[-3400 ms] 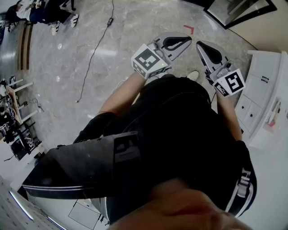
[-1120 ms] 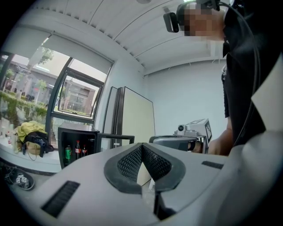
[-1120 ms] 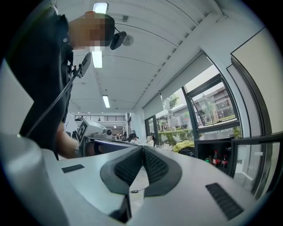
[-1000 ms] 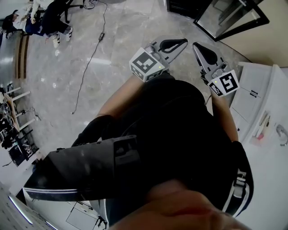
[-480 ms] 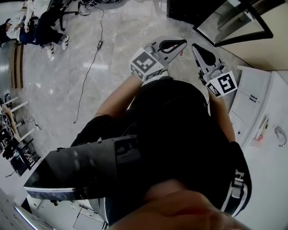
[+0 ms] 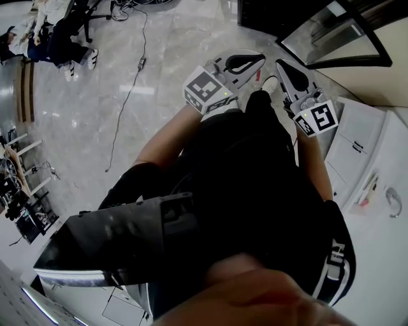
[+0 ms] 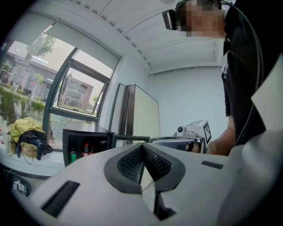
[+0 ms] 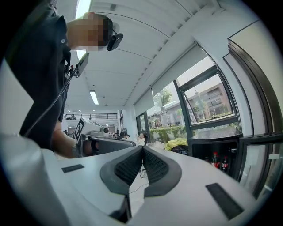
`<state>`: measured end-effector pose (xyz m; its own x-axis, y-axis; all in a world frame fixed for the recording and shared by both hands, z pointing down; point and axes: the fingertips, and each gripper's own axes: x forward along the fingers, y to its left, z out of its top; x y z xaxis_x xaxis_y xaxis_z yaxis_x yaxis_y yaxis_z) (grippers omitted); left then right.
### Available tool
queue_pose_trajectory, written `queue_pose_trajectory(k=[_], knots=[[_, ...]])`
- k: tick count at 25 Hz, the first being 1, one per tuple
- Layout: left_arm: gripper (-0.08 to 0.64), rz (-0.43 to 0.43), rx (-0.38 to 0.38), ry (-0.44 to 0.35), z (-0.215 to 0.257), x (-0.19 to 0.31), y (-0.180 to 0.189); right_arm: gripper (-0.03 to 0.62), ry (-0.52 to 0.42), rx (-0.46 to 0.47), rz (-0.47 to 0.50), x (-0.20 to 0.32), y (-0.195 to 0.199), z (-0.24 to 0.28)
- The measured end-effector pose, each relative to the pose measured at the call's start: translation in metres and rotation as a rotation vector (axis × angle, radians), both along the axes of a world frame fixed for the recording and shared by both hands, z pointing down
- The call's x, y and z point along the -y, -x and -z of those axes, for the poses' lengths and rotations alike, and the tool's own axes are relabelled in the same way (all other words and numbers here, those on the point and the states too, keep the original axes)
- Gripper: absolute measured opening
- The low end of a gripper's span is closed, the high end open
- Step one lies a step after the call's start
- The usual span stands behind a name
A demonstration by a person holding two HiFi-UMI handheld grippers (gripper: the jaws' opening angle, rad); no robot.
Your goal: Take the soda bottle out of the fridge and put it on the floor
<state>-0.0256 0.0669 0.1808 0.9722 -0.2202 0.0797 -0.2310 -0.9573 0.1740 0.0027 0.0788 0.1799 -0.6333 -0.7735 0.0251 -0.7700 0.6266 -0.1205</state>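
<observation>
The small black fridge (image 7: 84, 140) stands open ahead, below a window. Inside it stand red-capped soda bottles (image 7: 86, 149) beside a green can (image 7: 73, 156). In the right gripper view the bottles (image 8: 215, 160) show in the fridge (image 8: 221, 152) at the right. From the head view the fridge (image 6: 255, 9) lies at the top edge, its door (image 6: 335, 35) swung out. My left gripper (image 6: 262, 57) and right gripper (image 6: 279, 62) are held level side by side, both shut and empty, well short of the fridge. The pads meet in both gripper views (image 7: 142, 146) (image 8: 142, 148).
White cabinets (image 6: 357, 137) run along the right. A black cable (image 6: 127, 89) lies across the marble floor at the left. Seated people (image 6: 57, 32) are far off at the top left. A yellow-green bundle (image 7: 24, 130) rests on the window ledge.
Both grippers have moved forward together with the person. The fridge and its open door have come nearer at the top of the head view. A foot now shows between the grippers.
</observation>
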Motion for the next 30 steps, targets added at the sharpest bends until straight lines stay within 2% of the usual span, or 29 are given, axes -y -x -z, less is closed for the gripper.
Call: queue_pose_trajectory(k=[6,17,24,30], knots=[[0.000,0.045,0.035,-0.013,-0.008,0.050,-0.039,0.014,0.004,0.033,0.041,0.054,-0.039,-0.009],[0.000,0.136,0.089,0.023,-0.017,0.141,-0.121,0.014,0.030,0.049,0.137,0.148,-0.123,-0.021],[0.001,0.176,0.118,0.037,-0.022,0.171,-0.140,0.014,0.059,0.054,0.180,0.177,-0.141,-0.033],[0.001,0.187,0.132,0.064,-0.042,0.208,-0.142,0.014,0.090,0.045,0.174,0.211,-0.142,-0.053]])
